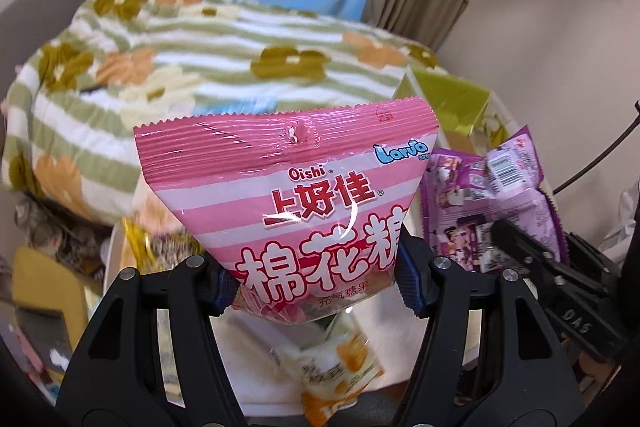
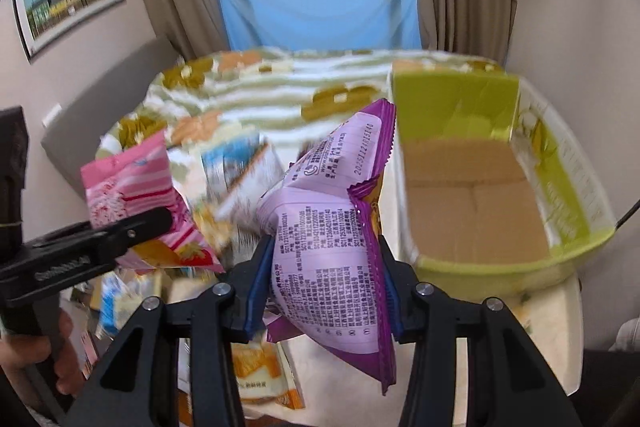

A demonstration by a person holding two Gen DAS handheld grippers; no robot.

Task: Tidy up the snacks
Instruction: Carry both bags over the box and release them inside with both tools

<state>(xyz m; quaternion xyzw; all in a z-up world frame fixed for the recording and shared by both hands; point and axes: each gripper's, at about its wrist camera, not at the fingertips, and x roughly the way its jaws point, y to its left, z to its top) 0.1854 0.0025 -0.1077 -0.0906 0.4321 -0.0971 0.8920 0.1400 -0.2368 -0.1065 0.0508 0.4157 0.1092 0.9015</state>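
Two snack bags held up, one per gripper.
Left gripper (image 1: 316, 291) pinches the pink marshmallow bag (image 1: 296, 195); right gripper (image 2: 324, 287) pinches the purple snack bag (image 2: 332, 247) beside the green box (image 2: 560, 195).

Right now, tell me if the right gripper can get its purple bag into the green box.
Probably yes. The right gripper is shut on the purple bag, and the green box stands open and looks empty just beside it, nothing between.

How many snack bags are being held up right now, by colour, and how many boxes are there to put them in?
Pink bag, in the left gripper: 1
Purple bag, in the right gripper: 1
Green box: 1
Total: 3
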